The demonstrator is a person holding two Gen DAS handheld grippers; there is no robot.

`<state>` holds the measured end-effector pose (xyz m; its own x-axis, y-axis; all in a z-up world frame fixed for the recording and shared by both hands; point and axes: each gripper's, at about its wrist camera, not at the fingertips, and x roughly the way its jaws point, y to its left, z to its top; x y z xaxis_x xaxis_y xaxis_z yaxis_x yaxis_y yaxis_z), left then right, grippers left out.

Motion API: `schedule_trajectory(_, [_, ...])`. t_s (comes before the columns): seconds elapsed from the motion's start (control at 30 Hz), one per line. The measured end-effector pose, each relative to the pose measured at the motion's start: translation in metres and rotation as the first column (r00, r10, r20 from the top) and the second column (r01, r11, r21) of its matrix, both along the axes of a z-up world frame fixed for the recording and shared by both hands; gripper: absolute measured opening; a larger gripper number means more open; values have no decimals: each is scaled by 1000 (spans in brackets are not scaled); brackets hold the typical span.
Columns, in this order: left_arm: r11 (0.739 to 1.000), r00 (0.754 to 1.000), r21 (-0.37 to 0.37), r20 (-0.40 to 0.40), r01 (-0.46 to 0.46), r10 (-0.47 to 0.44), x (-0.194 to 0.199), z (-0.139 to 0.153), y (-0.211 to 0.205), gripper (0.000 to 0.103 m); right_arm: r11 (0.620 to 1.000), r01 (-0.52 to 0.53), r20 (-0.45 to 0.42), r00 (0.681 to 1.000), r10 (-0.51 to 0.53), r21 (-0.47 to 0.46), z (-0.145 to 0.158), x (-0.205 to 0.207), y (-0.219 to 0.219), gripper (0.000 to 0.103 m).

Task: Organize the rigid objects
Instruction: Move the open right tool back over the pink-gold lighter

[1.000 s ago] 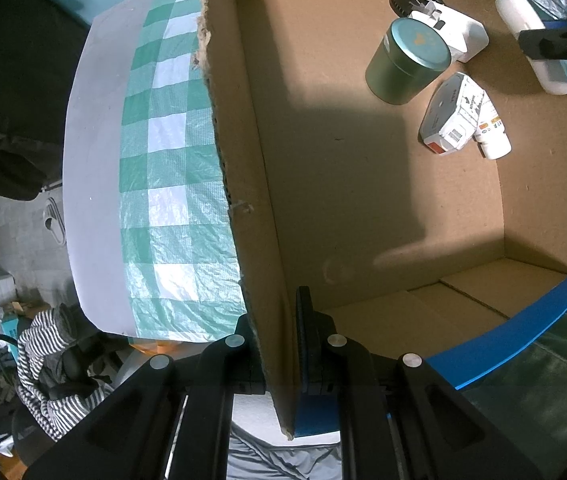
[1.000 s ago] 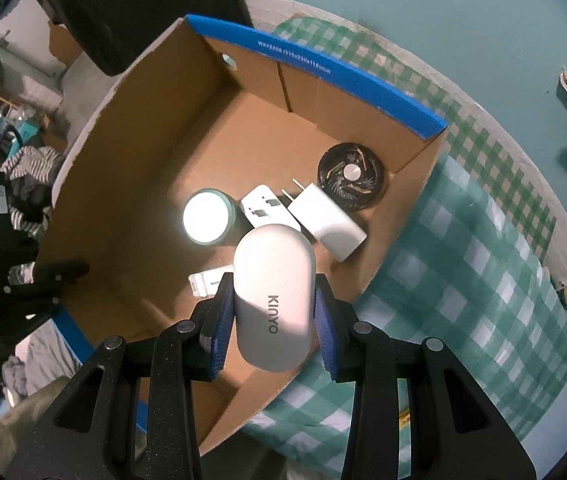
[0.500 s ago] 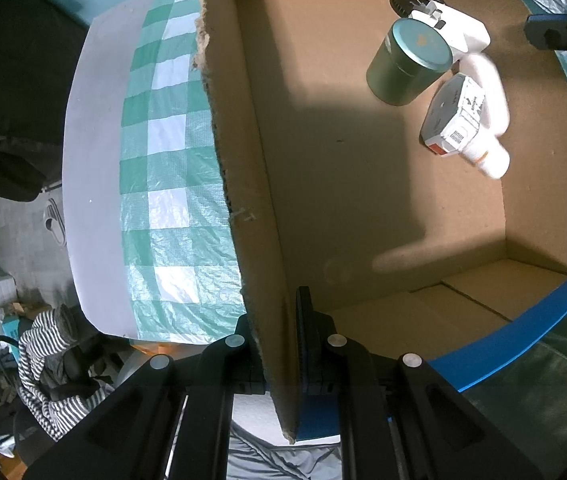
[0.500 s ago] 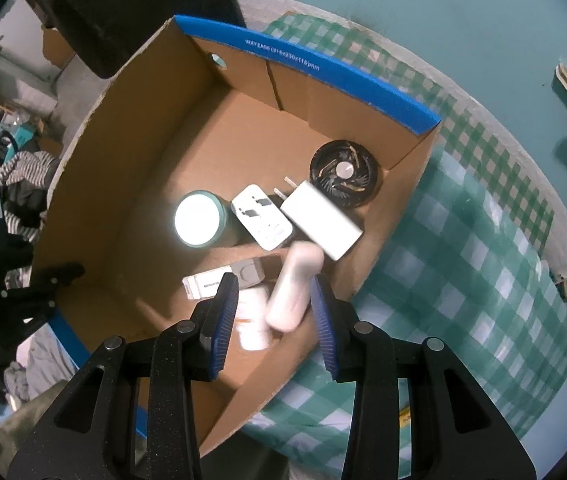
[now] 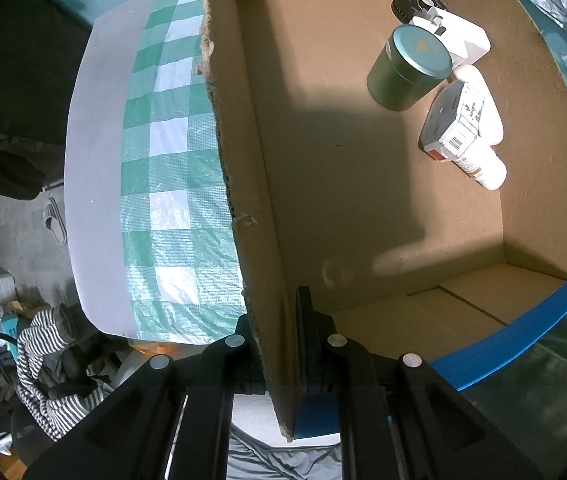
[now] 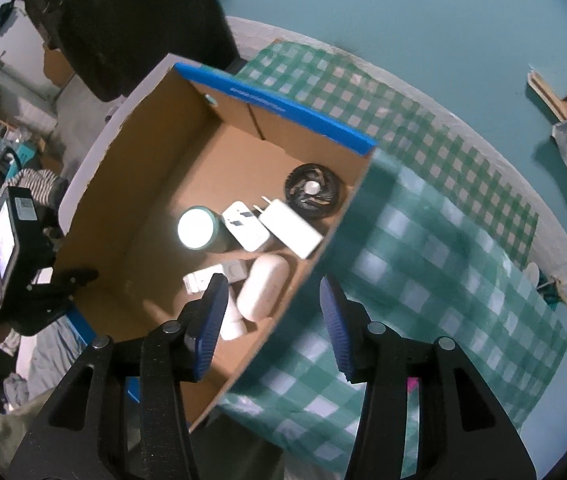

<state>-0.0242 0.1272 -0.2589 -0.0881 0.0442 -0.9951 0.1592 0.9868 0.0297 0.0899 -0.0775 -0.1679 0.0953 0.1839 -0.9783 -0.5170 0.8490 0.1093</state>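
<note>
The white rounded plastic case [image 6: 262, 287] lies flat on the floor of the open brown cardboard box with blue-edged flaps [image 6: 155, 184], in the cluster of items against the box's near wall as the right wrist view shows it. It touches a small white printed carton [image 6: 213, 276] and a white pill bottle [image 6: 230, 322] on one side; the white plug adapter [image 6: 292, 229] and a second white adapter [image 6: 244, 225] lie just beyond it, with the green cylindrical tin [image 6: 199, 229] and the black round fan-like disc [image 6: 312, 190] further in. The left wrist view confirms the same grouping: case [image 5: 483, 108] partly under the carton [image 5: 453, 124], tin [image 5: 409, 68] standing upright beside them.

The right gripper [image 6: 273, 316] is released. Its blue-padded jaws have just been opening and now stand apart with nothing between them; the case sits below and slightly to the inner side of the gap, clear of both pads. The left gripper [image 5: 279, 344] is clenched on the box's side wall, one finger outside and one inside, holding the box steady on the green-and-white checked tablecloth [image 6: 423, 248].

Judgement: the deposit step for this case appears complete. The next move calls for the right gripper to clear the box rim and go for another loose object. No such object shows clearly on the cloth in these views. The left grip should hold until then.
</note>
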Motion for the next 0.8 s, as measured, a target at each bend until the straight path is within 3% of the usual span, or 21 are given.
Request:
schedule_trajectory(0.2, [1000, 1000, 3, 2, -1, 1, 0, 1, 0, 10, 998, 67, 11, 998, -66, -20, 6, -2, -37, 54])
schedule_trajectory(0.43, [1000, 1000, 8, 0, 1, -1, 0, 2, -2, 10, 979, 193, -42, 980, -196, -64, -19, -5, -96, 54])
schedule_trajectory(0.8, [1000, 1000, 12, -2, 2, -2, 1, 3, -6, 10, 911, 398, -145, 900, -410, -108, -76, -8, -173, 54])
